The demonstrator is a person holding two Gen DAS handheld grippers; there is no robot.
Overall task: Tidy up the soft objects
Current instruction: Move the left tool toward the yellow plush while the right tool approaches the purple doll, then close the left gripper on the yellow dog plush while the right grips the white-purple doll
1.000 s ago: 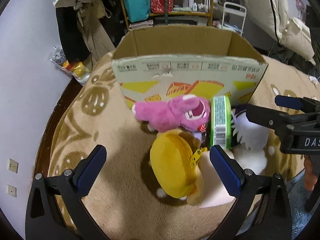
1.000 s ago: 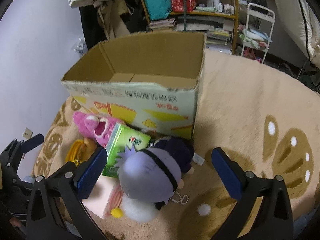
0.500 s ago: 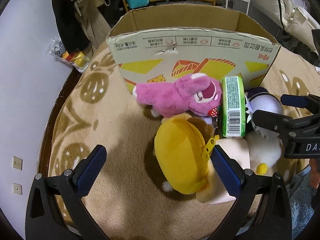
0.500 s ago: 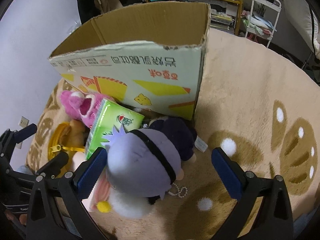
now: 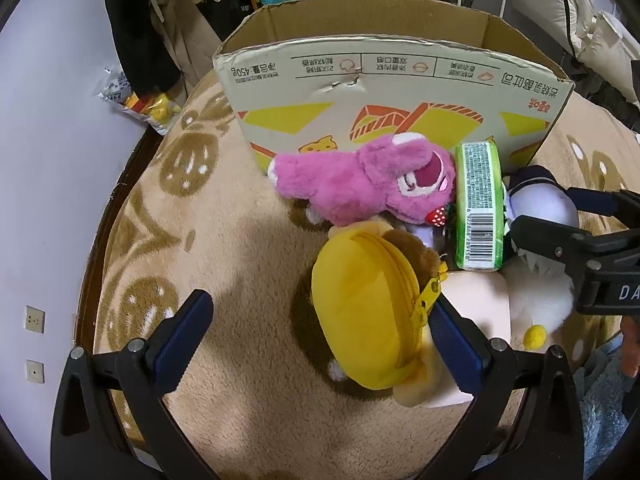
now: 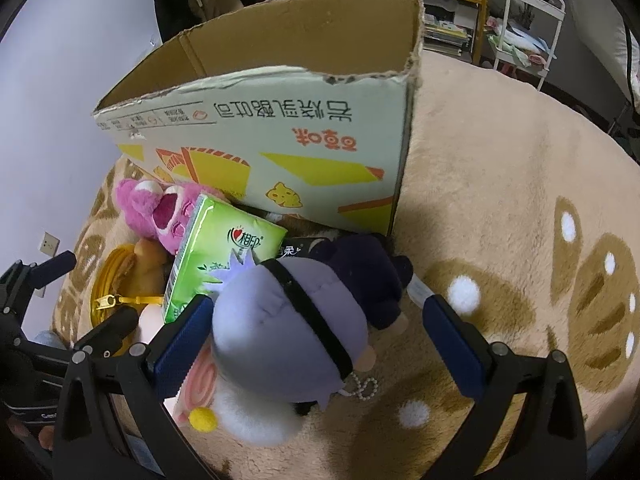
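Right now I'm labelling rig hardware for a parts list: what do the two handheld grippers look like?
Both match. The left gripper and right gripper have black angular frames with silver bolts at the joints and two fingers faced with dark blue pads. Seen from the left wrist view, the right gripper's black body carries white letters "DA". No cables show.

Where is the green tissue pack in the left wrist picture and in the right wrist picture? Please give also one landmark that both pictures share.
Left wrist view: the green tissue pack is right of centre, barcode side up, between the pink plush and the purple-haired doll.
Right wrist view: the pack is left of centre, logo face showing, just behind the doll's head.
Shared landmark: the cardboard box standing right behind the pack.
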